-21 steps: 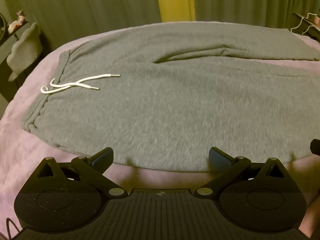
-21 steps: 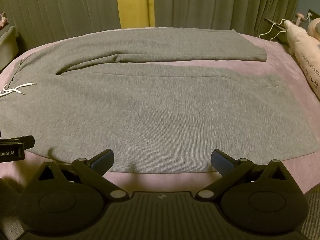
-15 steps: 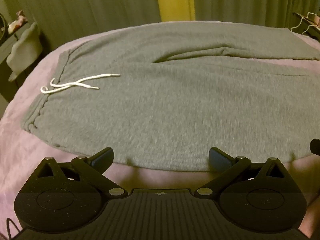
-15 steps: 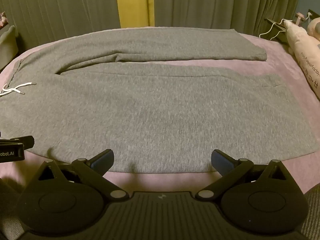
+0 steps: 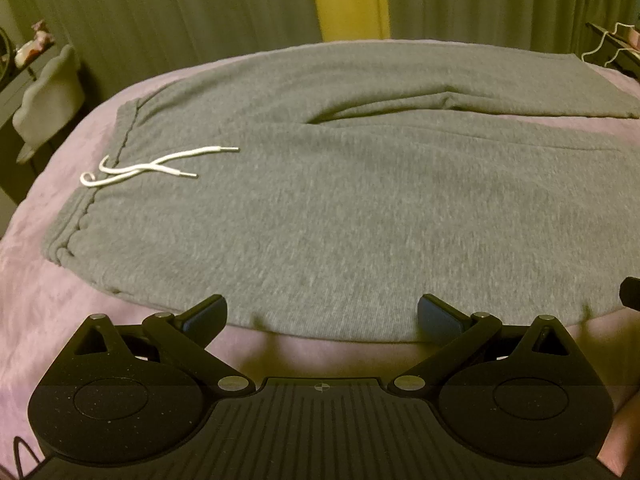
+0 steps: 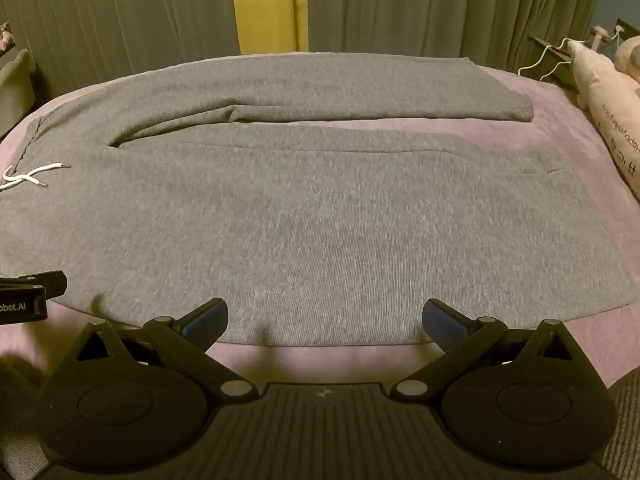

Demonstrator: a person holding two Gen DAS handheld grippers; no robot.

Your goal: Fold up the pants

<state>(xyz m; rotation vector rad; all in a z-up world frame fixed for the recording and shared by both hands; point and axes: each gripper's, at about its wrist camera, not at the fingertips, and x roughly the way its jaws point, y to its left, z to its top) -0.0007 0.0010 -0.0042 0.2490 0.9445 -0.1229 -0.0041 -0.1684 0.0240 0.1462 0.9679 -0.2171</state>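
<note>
Pants of soft grey fleece knit (image 5: 360, 208) lay flat on the mauve bedspread (image 5: 36, 288), their near edge just beyond both claws. Left gripper (image 5: 320, 316) hung with jaws spread wide, nothing between them; right gripper (image 6: 324, 318) likewise, poised over the near leg's outer seam. Ahead and to the left sat the gathered waistband with its white drawstring (image 5: 156, 164); farther off lay the second leg (image 6: 360, 96), then the olive curtains (image 6: 440, 4). Such fabric would likely be light, limp and unslippery, sagging between grips, so pinching the near seam at two well-separated spots seemed wisest.
</note>
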